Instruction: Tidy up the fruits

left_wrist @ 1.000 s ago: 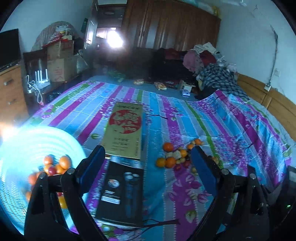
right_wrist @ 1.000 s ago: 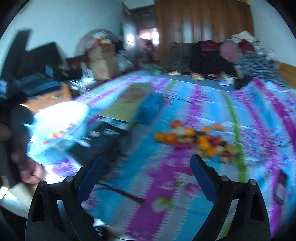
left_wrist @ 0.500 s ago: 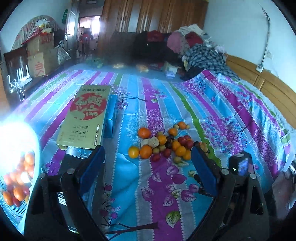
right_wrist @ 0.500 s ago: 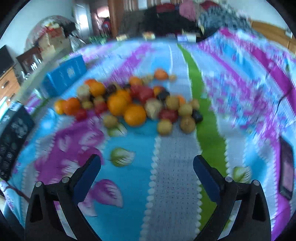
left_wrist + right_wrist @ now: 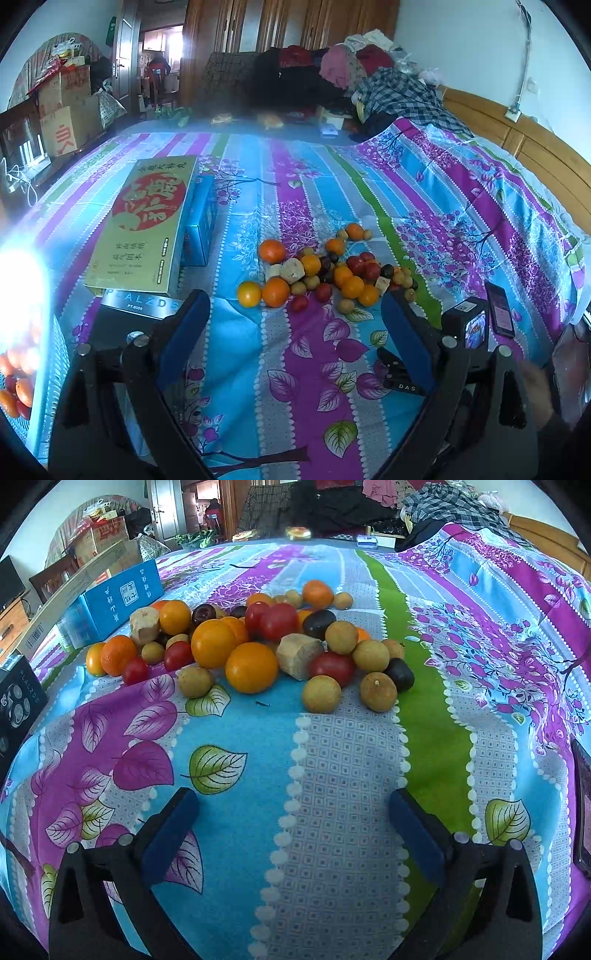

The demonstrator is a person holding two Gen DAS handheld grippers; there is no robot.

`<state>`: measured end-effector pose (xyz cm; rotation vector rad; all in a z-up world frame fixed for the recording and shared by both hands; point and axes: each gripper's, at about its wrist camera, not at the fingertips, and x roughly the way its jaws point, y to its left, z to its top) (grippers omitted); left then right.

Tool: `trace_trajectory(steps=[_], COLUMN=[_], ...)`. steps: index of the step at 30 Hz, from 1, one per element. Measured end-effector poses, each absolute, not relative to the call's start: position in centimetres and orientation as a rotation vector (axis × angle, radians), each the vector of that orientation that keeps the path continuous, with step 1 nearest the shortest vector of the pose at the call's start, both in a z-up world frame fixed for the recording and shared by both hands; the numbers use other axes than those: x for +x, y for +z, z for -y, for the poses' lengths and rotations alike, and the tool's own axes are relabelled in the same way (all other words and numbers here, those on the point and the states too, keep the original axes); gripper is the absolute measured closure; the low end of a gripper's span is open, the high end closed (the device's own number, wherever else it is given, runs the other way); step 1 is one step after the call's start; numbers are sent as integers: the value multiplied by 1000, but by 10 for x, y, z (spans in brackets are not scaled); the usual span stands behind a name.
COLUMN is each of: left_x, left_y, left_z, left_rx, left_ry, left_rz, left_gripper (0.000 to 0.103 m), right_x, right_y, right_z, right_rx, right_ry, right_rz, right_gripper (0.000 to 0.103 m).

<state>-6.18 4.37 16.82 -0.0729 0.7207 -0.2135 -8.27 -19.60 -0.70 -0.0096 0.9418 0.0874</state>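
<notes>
Right gripper point(image 5: 291, 812): blue-padded jaws spread wide, holding nothing, low over the striped floral bedspread point(image 5: 332, 794), just short of the fruit pile.
Left gripper point(image 5: 295, 314): likewise wide apart and empty.
Mixed pile of oranges, red tomatoes, tan longans and dark plums point(image 5: 258, 638): mid-bed.
Gold-and-red flat carton point(image 5: 147, 221): left of the pile.

white walls point(image 5: 461, 44), dark wooden wardrobe point(image 5: 288, 26), wooden headboard point(image 5: 524, 147), bright open doorway point(image 5: 162, 40).
</notes>
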Motion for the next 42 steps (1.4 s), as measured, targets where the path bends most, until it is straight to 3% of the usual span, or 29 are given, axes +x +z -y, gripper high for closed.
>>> trace_trajectory(steps=[42], left_x=[-50], left_y=[131], left_z=[-39], left_rx=[-55], left_ry=[-186], left_rz=[-824], left_gripper=[9], right_x=[-83], right_y=[-6], right_z=[194], right_rx=[-11], right_ry=[84], right_rz=[-942], right_gripper=[0])
